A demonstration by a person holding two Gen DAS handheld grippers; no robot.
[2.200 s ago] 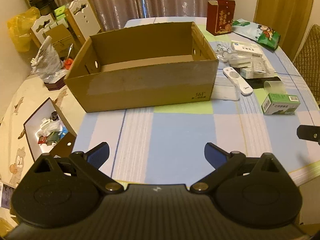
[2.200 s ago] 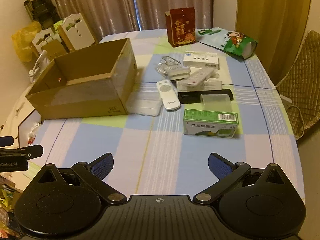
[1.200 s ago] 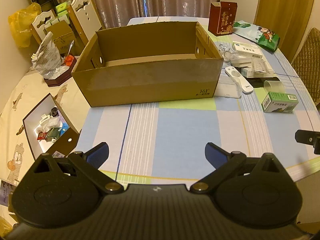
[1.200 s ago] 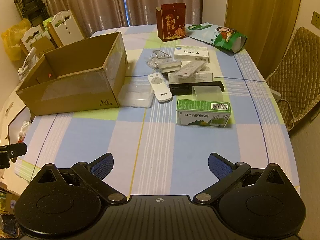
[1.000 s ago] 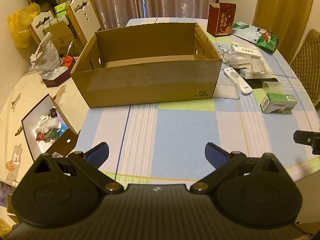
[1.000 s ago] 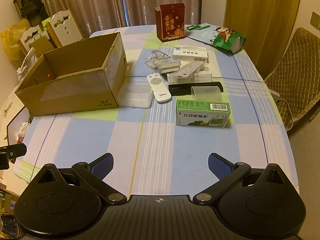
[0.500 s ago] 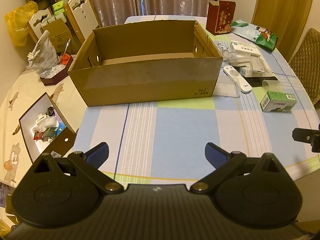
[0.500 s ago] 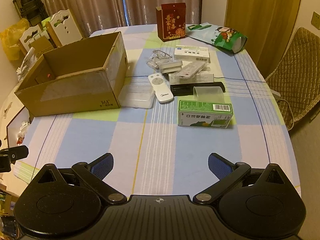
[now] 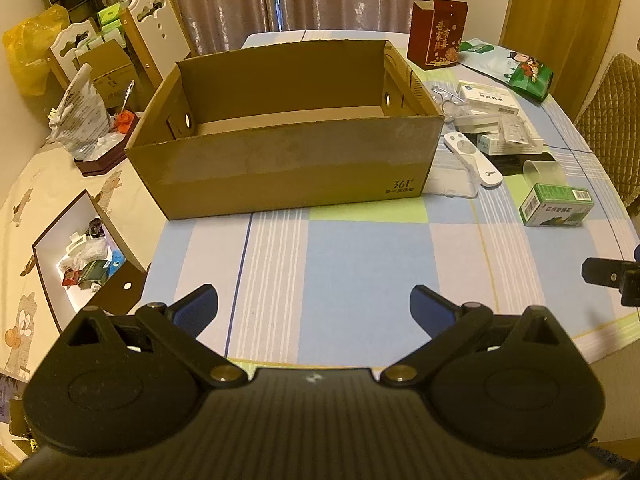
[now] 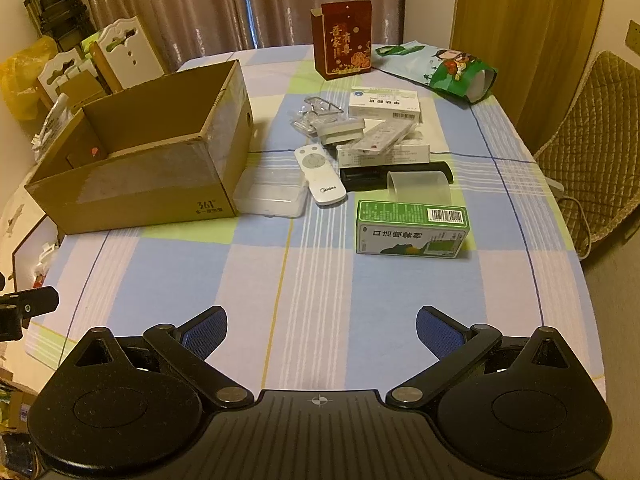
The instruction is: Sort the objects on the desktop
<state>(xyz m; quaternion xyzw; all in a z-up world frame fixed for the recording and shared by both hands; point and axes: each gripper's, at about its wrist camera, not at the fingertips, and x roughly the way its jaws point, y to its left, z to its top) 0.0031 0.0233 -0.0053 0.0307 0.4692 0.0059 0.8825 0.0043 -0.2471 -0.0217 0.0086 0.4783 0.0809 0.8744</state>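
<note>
Compared with a moment ago, only small drift: slightly nearer to the open brown cardboard box (image 10: 136, 160) and the green rectangular medicine carton (image 10: 412, 229). Both tongs released and empty: left gripper (image 9: 314, 308) and right gripper (image 10: 322, 330) hover over the checked tablecloth (image 10: 304, 280), near edge. Carton lies flat, well right of the box, just in front of the clear plastic cup (image 10: 418, 184). Best, probably, to take the carton across its short width with the right gripper, clear of the white remote control (image 10: 320, 174), then lift over the box wall.
</note>
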